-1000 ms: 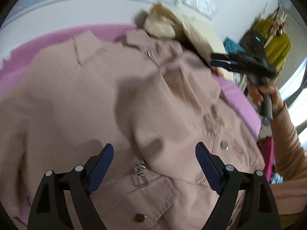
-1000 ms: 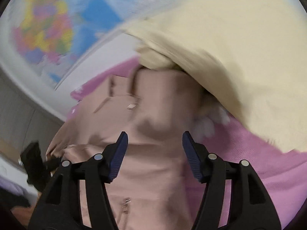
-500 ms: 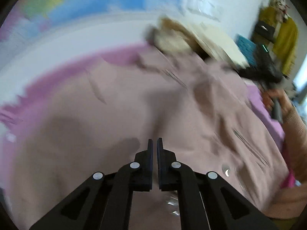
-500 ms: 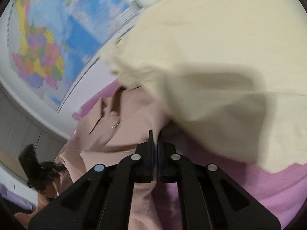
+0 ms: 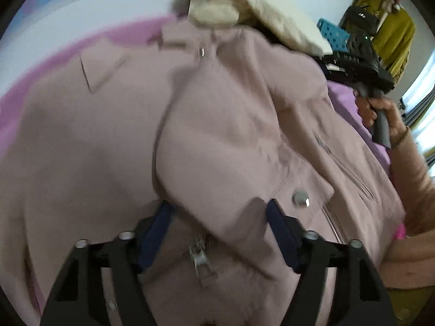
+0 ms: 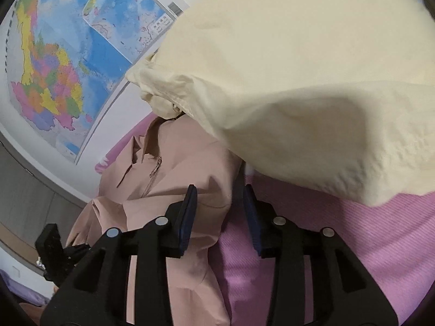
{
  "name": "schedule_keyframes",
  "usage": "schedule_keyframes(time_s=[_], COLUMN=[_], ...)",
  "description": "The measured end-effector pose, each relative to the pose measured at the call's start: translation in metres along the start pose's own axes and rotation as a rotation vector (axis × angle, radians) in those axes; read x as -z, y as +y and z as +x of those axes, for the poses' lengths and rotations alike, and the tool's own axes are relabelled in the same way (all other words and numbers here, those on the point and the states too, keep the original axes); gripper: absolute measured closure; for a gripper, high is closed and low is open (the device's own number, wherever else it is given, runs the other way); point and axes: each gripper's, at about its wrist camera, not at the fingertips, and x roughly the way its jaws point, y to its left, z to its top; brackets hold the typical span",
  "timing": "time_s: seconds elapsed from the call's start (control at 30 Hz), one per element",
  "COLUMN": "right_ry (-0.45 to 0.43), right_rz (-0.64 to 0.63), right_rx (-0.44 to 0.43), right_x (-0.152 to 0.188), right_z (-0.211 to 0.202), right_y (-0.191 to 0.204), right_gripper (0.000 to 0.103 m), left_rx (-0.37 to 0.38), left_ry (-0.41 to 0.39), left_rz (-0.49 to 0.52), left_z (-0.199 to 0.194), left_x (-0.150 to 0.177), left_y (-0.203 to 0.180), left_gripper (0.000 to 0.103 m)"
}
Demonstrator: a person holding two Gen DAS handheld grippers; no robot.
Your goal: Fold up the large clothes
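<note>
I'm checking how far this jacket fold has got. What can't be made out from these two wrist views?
- Left wrist view: the pink jacket runs off the bottom and left edges, so its hem is cut off; its surface is motion-blurred.
- Left wrist view: the right gripper is small and far, its jaws not readable.
- Right wrist view: the cream garment covers the jacket's far part.
- Right wrist view: the left gripper shows only its body.
</note>
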Motion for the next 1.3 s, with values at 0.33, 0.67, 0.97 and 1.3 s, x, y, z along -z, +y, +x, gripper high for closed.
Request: schedule_keyframes(time_s=[0.33, 0.67, 0.97, 1.3], right_ry=[-0.022, 0.077, 0.123, -0.024], right_rz=[-0.256, -0.345, -0.319, -0.319], right_rx=[-0.047, 0.104, 0.187, 0.183], right_x=[0.011, 0.013, 0.002, -0.017], right_z=[-0.025, 0.03, 0.059, 0.026], right_y=[0.07, 0.093, 0.081, 0.081], right_gripper=[0.067, 0.049, 0.03, 0.102], left_rx=[-0.292, -0.397, -0.233, -0.328], left_ry=[-0.179, -0.011, 0.012, -0.229], left_rz=[-0.015, -0.12, -0.214, -0.17], left_z=[-0.094, -0.057, -0.026, -0.086], left_x=[-0.042, -0.027, -0.009, -0.03], left_y=[0.066, 0.126, 0.123, 0.122], left_gripper=[0.101, 0.035, 0.034, 0.094])
